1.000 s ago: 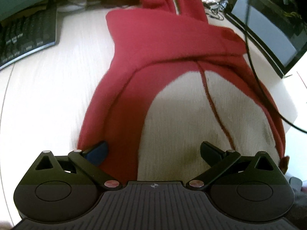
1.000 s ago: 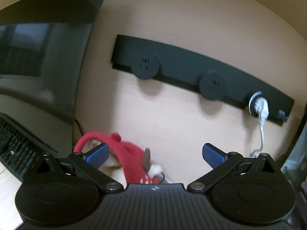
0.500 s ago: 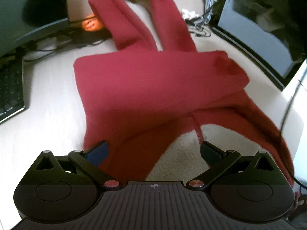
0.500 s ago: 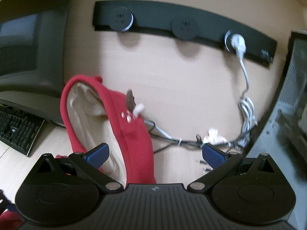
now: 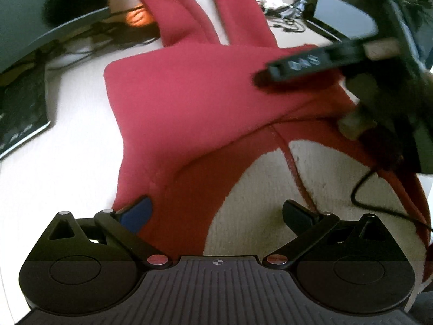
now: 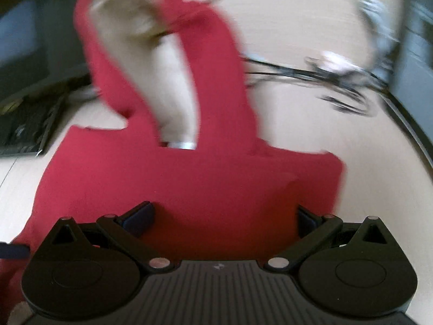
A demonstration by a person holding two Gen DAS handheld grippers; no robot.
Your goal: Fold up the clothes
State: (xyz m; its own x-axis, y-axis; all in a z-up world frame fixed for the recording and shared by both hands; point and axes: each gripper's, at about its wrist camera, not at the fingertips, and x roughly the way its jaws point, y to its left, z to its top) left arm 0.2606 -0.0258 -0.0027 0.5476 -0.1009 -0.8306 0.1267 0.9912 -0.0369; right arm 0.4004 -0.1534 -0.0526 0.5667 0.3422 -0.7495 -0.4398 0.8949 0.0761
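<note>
Both claws stand wide apart at the tips and grip nothing. Left claw [image 5: 216, 211] hangs low over the near end of the red fleece garment with a cream plush lining [image 5: 194, 103], its blue-padded finger above red cloth at 9 o'clock and its other finger above the cream lining at 3 o'clock; whether either tip presses the fabric I cannot tell. Right claw [image 6: 224, 219] hovers over the broad red panel, and in the left wrist view its dark finger reaches in from 2 o'clock above that same panel.

That garment lies spread on the pale wooden desk [image 5: 67, 168], with a red flap laid across its middle, the cream lining bared at the near end, and two red strips running off toward 12 o'clock. Laid flat like this, its edges are easy to pinch. A black keyboard [image 5: 21, 113] sits at 9 o'clock and tangled black cables [image 6: 324, 78] lie at 2 o'clock, both beside the cloth. Judging by the crosswise flap, a fold is partly made.
</note>
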